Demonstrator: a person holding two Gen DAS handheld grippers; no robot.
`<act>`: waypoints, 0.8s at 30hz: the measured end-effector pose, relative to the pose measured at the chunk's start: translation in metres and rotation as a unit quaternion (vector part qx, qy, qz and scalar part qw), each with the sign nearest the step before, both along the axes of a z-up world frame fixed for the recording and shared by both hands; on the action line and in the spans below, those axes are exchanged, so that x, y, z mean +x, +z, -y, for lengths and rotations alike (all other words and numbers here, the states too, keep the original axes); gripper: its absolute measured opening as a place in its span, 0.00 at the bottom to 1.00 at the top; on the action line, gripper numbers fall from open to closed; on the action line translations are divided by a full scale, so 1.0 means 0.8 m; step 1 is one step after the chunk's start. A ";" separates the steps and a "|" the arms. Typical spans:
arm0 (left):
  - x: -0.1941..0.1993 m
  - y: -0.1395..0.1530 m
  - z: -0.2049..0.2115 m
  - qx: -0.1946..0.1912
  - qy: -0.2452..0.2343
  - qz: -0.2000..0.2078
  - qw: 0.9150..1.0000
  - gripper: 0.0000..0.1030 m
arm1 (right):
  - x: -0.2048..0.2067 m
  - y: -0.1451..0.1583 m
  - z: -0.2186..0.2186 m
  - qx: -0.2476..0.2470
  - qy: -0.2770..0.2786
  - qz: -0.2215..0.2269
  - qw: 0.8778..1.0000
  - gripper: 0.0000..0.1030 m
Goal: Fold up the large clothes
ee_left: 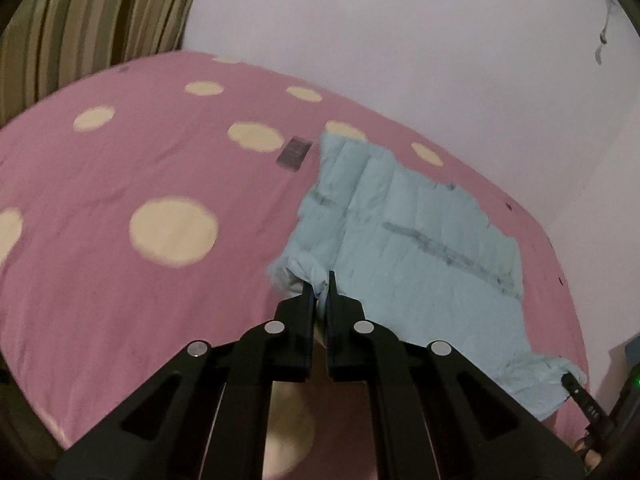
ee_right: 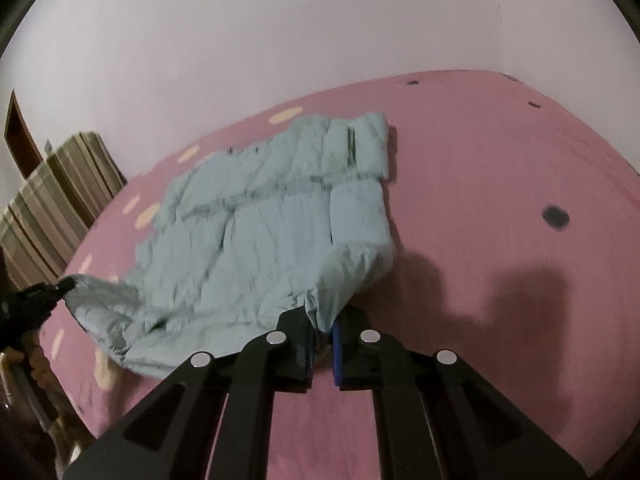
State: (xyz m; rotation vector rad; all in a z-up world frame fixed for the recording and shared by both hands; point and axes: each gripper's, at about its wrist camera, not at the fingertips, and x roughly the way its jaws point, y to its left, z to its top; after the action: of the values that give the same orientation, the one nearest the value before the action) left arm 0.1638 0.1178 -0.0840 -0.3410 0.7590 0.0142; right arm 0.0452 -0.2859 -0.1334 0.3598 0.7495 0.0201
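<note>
A pale blue quilted garment (ee_left: 416, 240) lies spread on a pink bed cover (ee_left: 120, 280). My left gripper (ee_left: 319, 284) is shut on the garment's near left corner, which is lifted off the bed. In the right wrist view the same garment (ee_right: 260, 220) stretches away from me, and my right gripper (ee_right: 322, 320) is shut on its near right corner, bunched between the fingers. The left gripper (ee_right: 60, 286) shows at the left edge there, pinching the other corner. The right gripper's fingertips (ee_left: 570, 382) show at the far right of the left wrist view, holding the cloth.
The bed cover has cream dots (ee_left: 174, 232) on the left half and small dark dots (ee_right: 555, 216) on the right. A striped folded blanket (ee_left: 92, 20) is stacked at the bed's far left end. A small dark rectangle (ee_left: 295, 153) lies beside the garment. A pale wall (ee_right: 280, 40) runs behind the bed.
</note>
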 end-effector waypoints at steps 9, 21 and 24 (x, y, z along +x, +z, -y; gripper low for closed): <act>0.151 -0.002 0.016 0.024 0.011 -0.017 0.999 0.04 | 0.157 0.006 0.030 0.035 -0.023 -0.013 0.999 0.06; 0.307 -0.102 0.027 0.069 0.014 -0.090 0.993 0.04 | 0.308 -0.064 0.043 0.029 -0.032 -0.078 0.996 0.06; 0.315 -0.119 0.032 0.079 0.007 -0.096 0.992 0.04 | 0.317 -0.079 0.040 0.027 -0.027 -0.087 0.995 0.06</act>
State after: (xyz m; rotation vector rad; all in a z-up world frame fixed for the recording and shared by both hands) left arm 0.4156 0.0922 -0.1789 -0.1955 0.9407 0.1209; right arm 0.2988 -0.3180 -0.1966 0.4377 0.9130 -0.0423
